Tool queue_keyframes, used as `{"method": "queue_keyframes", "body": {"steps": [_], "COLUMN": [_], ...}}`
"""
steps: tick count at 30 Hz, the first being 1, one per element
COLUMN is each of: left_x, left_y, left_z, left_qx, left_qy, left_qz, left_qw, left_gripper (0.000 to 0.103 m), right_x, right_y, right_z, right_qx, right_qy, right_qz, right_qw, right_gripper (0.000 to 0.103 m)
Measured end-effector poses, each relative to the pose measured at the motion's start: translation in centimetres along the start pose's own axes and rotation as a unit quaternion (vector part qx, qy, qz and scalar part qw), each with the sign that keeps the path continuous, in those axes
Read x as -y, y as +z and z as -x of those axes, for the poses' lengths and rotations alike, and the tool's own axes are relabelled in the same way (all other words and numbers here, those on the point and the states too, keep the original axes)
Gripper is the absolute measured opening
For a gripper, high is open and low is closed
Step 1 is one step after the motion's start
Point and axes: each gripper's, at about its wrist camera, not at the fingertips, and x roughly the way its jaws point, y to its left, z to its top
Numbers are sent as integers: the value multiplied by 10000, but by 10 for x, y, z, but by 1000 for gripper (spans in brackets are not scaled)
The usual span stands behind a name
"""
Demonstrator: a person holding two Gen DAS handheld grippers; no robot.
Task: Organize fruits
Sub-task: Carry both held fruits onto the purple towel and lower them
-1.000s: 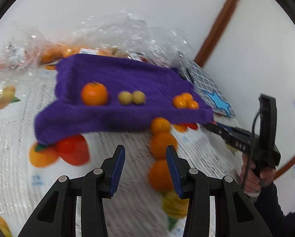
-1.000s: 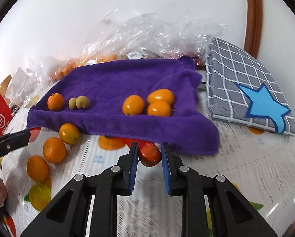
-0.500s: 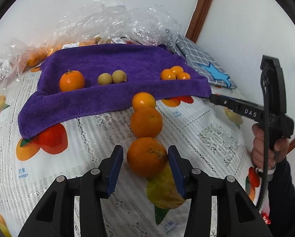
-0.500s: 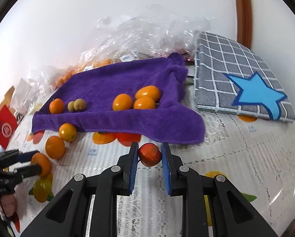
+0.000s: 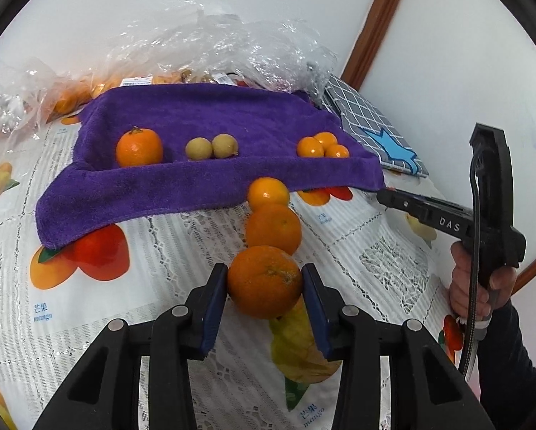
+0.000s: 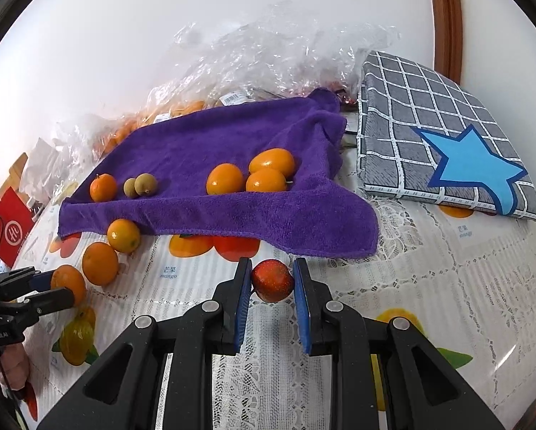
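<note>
**Both tongs loaded: fruit ready for transfer to the cloth**

The left tongs (image 5: 264,283) are closed on a large round orange (image 5: 264,281), blue pads pressing its two sides. The orange sits at the near end of a row of three on the surface; the middle orange (image 5: 273,228) lies just behind it and the smallest orange (image 5: 268,192) rests against the hem of the purple terry cloth (image 5: 210,114). The right tongs (image 6: 271,281) are narrowed onto a small red speckled fruit (image 6: 272,280), held just short of the cloth's front edge.

Procedure, as judged from here: lift the large orange straight up before moving forward, so that it does not nudge the middle orange and set the row rolling. Keep the grip moderate; the rind will bruise if squeezed. Place it beside the stemmed orange (image 5: 139,147) at the cloth's left end, like with like. The two tan round fruits (image 5: 211,147) and the three small oval orange fruits (image 5: 323,146) already form their own groups; the red fruit likely needs a free spot of its own.

Legible markings: "DAS" on the right tool's black body (image 5: 449,225); "mango" under Chinese characters on the fruit-printed white tablecloth (image 5: 42,313). Barcode labels on the clear plastic bags (image 5: 214,46) are too small to read.
</note>
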Motion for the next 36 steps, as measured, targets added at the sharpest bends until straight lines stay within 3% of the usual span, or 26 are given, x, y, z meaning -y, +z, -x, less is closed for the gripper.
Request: {"method": "queue_keyframes", "body": {"steps": [6,11,17,23,31,36], "left_x": [-9,-27,-43,-56,-69,-74], "left_y": [3,6,8,15,61,97], "left_z": [5,12,23,26,35,21], "left_qx": [143,284,538,595,891,995], "left_qy": [-1,-132,65,337,708,862], "left_qz": [181,620,868,964,971,1026], "left_qw": [9997,9976,9947,9930,9887,9860], "left_gripper": [40,40,40,40,40,40], "right_x": [1,2,3,-11,-25,-27], "right_y": [0,0,6,34,77,101], "right_z": [1,3,4,19,8,-16], "right_qx": [26,61,47,412,639,593], "right_qy": [3,1,168,134,96,126], "right_qz": [-33,-72,-314,-86,358,412], "right_qw": [10000,10000,9994,9990,9973,9973], "right_gripper": [23,23,23,23,23,23]}}
